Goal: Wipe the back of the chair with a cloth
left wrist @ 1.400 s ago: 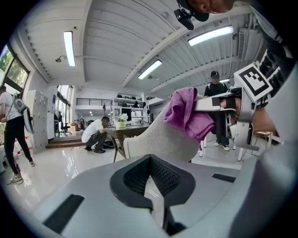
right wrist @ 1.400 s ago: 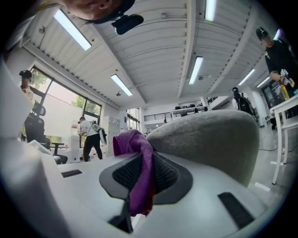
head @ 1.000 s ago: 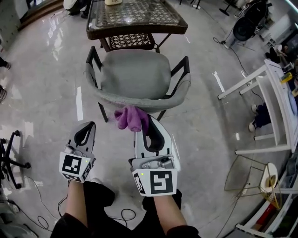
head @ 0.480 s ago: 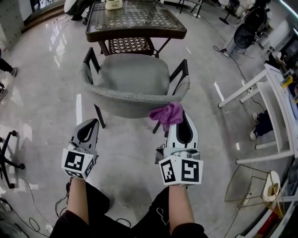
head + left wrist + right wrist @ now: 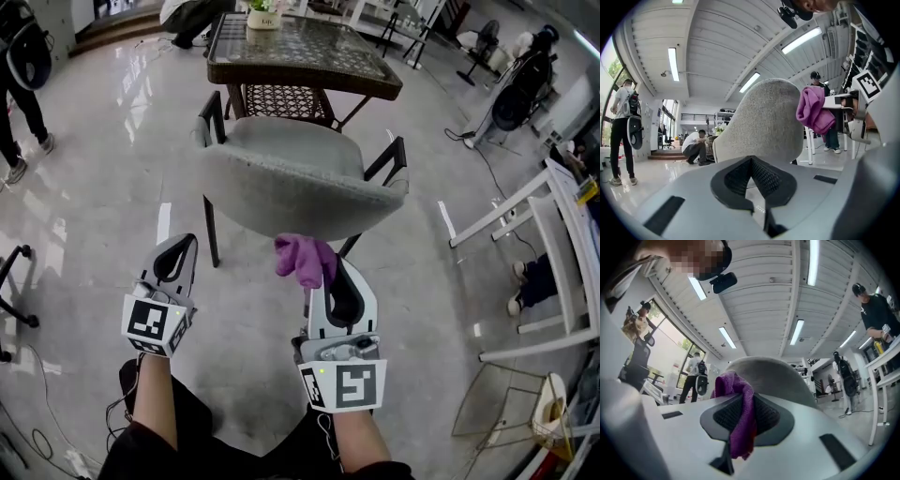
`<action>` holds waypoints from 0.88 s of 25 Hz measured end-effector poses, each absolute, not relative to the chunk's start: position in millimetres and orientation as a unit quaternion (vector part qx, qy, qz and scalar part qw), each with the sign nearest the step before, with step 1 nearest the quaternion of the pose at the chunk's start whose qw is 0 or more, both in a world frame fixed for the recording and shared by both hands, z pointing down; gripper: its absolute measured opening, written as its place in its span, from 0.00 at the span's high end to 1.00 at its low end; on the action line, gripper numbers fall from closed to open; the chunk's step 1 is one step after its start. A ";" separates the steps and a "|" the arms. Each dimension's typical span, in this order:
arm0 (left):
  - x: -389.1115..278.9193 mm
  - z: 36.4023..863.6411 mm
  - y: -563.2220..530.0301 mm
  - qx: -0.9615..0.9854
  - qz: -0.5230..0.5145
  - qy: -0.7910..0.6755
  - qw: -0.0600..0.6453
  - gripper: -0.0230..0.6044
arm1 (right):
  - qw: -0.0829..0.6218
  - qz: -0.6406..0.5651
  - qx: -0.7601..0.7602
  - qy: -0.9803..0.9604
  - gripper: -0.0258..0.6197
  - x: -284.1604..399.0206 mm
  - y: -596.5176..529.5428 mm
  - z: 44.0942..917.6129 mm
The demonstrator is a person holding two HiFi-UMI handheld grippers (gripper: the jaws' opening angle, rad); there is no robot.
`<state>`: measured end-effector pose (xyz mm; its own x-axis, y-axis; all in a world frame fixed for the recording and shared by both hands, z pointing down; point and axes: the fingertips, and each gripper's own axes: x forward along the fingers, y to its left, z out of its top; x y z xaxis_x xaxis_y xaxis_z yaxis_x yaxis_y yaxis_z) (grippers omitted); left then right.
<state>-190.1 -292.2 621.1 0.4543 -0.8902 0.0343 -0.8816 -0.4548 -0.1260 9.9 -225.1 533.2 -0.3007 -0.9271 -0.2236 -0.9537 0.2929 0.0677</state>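
One purple cloth is carried in the right gripper, bunched at the jaw tips and brought up to the outer face of the grey chair back, near its lower edge. Whether contact is made cannot be settled from above. In the right gripper view the jaws are seen clamped on a gathered fold of it, a tail left hanging down through the gap and a wad standing proud in front.

The cloth is judged light, soft and floppy, so a pinch on a gathered middle fold is favoured, with that free wad left to press on the upholstery. The back is judged padded and coarse-woven, so some drag is to be expected.

The right forearm is stretched forward and low, the gripper aimed at the back. The left gripper is held alongside, well apart to the left, its jaws pressed together on nothing and pointed at the same back
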 end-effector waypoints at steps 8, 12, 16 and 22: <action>-224.9 628.7 -274.8 -0.836 -0.028 0.546 0.050 0.95 | 0.060 0.087 -0.517 0.849 0.85 -111.0 -253.8 537.6; -233.1 634.9 -270.8 -0.832 -0.022 0.552 0.056 0.95 | 0.065 0.058 -0.537 0.839 0.85 -138.1 -286.8 541.5; -234.7 645.2 -270.3 -0.830 -0.021 0.554 0.059 0.95 | 0.061 0.023 -0.559 0.826 0.85 -134.9 -303.5 551.7; -229.7 644.8 -269.6 -0.830 -0.018 0.555 0.050 0.95 | 0.082 0.022 -0.584 0.807 0.85 -93.2 -289.8 550.5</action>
